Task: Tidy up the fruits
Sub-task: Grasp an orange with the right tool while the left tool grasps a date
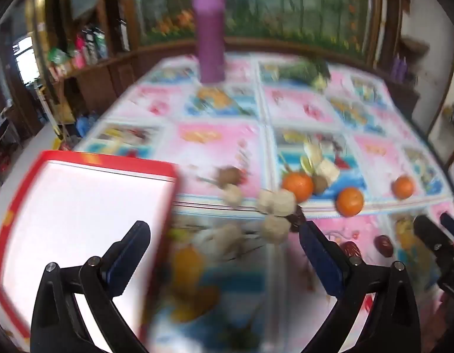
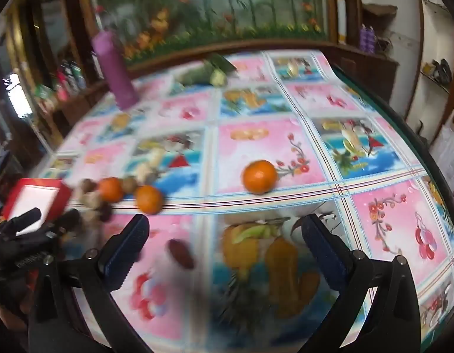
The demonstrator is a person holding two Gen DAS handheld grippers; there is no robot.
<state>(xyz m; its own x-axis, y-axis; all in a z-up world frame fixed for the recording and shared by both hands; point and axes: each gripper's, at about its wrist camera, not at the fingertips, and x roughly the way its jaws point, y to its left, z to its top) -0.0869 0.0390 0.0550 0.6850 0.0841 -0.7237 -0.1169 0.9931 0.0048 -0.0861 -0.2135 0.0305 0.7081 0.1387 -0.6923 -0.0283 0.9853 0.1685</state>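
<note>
Left gripper (image 1: 224,235) spread wide over tablecloth (image 1: 215,144), right gripper (image 2: 224,229) likewise wide and empty, oranges (image 1: 297,185) at centre right, red tray (image 1: 79,223) at lower left.

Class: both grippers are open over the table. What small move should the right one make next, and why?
Probably ease the right gripper down onto the red date lying between its open jaws; it is the nearest loose fruit, and the red tray has nothing in it.

A home: patterned tablecloth (image 2: 256,135), framed floral painting (image 2: 209,3), cluttered shelves (image 1: 79,50).
</note>
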